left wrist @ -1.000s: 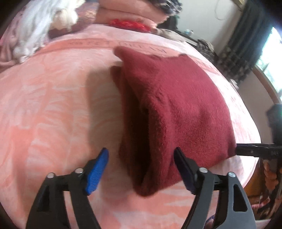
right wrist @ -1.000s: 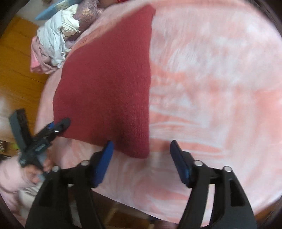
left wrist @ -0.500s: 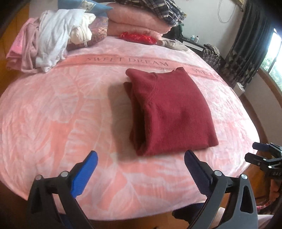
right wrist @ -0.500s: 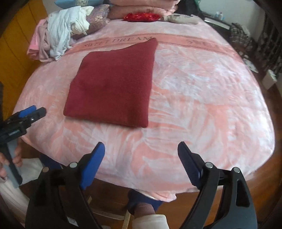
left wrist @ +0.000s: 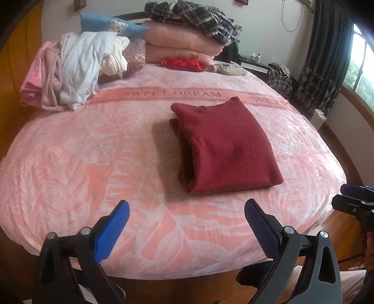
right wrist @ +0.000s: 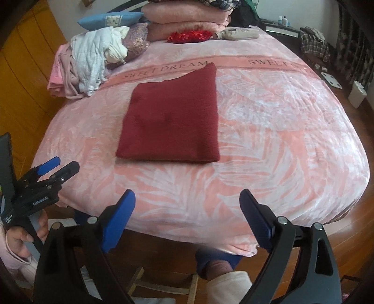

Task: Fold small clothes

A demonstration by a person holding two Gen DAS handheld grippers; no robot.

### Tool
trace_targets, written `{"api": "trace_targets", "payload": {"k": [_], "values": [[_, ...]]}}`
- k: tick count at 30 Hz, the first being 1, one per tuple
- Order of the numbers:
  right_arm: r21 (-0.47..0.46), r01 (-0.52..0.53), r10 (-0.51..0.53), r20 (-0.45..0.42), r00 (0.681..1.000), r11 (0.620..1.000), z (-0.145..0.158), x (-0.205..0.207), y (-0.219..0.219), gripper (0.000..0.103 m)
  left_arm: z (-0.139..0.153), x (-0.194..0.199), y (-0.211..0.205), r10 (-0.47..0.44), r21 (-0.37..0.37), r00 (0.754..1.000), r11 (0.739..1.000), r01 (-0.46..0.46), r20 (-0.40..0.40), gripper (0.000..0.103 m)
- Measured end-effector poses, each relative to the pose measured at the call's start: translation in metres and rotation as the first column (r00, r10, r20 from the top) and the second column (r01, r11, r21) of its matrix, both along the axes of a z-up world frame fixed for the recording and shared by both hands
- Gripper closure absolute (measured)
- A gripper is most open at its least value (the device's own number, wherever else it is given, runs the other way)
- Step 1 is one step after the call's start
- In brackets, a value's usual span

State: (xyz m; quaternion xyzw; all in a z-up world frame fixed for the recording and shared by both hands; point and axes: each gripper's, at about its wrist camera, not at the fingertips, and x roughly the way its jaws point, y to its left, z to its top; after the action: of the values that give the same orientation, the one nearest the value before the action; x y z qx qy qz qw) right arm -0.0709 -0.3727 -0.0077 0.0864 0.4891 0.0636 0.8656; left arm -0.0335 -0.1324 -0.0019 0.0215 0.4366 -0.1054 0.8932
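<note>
A dark red sweater (left wrist: pixel 224 145) (right wrist: pixel 173 124) lies folded into a flat rectangle in the middle of the pink bed blanket (left wrist: pixel 93 163) (right wrist: pixel 280 128). My left gripper (left wrist: pixel 186 205) hangs open above the bed's near edge, well short of the sweater, with nothing between its blue pads. My right gripper (right wrist: pixel 187 194) is held back over the near edge too; its jaws are opening and nothing is between them. Each gripper also shows at the side of the other's view, the left gripper (right wrist: pixel 56 167) in a hand and the right gripper (left wrist: pixel 350 196).
A heap of unfolded white and pink clothes (left wrist: pixel 77 70) (right wrist: pixel 91 60) lies at the bed's far left. Stacked pink blankets (left wrist: pixel 182 44) with a plaid cloth (left wrist: pixel 194 14) sit at the head. A white bin (right wrist: pixel 356 93) stands on the floor at the right.
Both grippers have pulled back and up from the sweater's near corners and opened wider. The sweater stays folded on the bed and looks smaller.
</note>
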Motion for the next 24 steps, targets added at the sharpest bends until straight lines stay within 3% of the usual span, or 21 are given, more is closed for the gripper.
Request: {"api": "trace_targets", "payload": {"k": [8,24], "values": [[0.005,0.004,-0.004,0.008,1.000,1.000,0.005,-0.006,0.010,0.013,0.007,-0.013,0.000,0.016,0.030,0.999,0.999,-0.017,0.040,0.004],[0.045,-0.013,0.015,-0.034,0.999,0.999,-0.004,-0.004,0.016,0.013,-0.002,-0.025,-0.006,0.023,0.042,0.999,0.999,-0.025,0.026,0.004]]}}
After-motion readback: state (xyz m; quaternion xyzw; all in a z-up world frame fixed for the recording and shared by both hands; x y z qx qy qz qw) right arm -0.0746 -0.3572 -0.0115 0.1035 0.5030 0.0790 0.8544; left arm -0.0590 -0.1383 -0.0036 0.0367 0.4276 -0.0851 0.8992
